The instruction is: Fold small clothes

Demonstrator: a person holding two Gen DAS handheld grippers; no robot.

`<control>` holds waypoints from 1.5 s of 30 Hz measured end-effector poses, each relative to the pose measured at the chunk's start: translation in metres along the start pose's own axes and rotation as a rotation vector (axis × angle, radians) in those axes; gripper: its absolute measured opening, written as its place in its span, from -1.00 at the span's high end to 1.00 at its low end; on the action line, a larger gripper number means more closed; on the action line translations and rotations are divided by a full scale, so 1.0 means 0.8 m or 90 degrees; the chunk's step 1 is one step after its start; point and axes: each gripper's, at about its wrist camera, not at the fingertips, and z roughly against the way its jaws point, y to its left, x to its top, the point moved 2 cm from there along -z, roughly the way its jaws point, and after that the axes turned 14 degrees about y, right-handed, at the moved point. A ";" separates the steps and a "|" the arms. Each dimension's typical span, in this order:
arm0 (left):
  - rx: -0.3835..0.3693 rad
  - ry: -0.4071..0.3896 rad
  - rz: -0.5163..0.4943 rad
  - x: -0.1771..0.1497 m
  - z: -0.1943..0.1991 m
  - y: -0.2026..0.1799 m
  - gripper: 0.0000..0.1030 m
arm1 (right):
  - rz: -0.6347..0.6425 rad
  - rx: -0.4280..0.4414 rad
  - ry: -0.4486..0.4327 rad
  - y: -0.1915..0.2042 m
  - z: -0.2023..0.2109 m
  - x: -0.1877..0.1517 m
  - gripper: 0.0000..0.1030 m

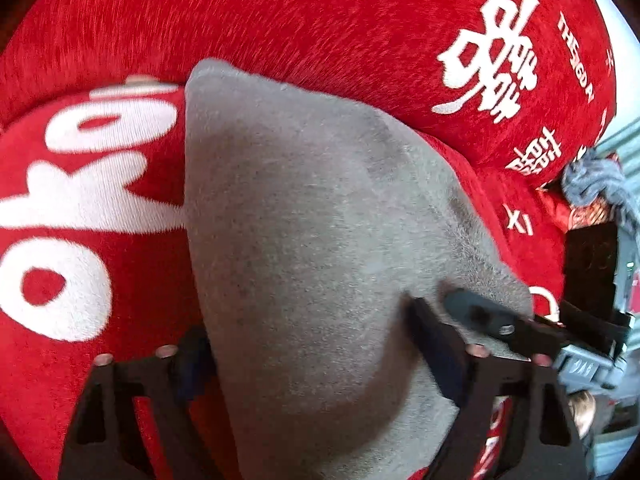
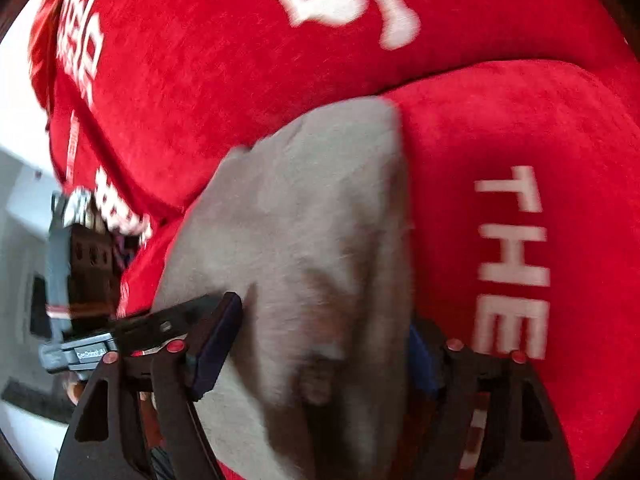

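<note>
A small grey garment (image 1: 304, 216) of soft, fuzzy fabric lay on a red cloth printed with white lettering. It was folded to a tapering shape, with a straight folded edge on one side and a rounded far corner.

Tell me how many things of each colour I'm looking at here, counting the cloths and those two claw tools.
Grey: 1, the grey garment lying on top
Red: 1, the red cloth with white lettering underneath
Black: 2, the left gripper and the right gripper
Total: 4
</note>
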 end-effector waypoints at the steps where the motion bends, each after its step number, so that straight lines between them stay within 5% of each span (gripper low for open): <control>1: 0.019 -0.008 -0.015 -0.002 0.003 -0.006 -0.36 | 0.016 -0.023 -0.002 0.010 -0.003 -0.001 -0.23; 4: 0.066 -0.030 -0.048 -0.006 0.014 -0.022 -0.10 | 0.056 -0.057 -0.022 0.037 -0.001 -0.005 0.08; 7: 0.084 -0.041 -0.058 -0.011 0.020 -0.026 -0.03 | 0.077 -0.087 -0.039 0.053 0.005 -0.015 0.14; 45: 0.113 -0.111 -0.071 -0.237 0.082 0.010 0.00 | 0.160 -0.135 -0.053 0.161 -0.005 -0.205 0.17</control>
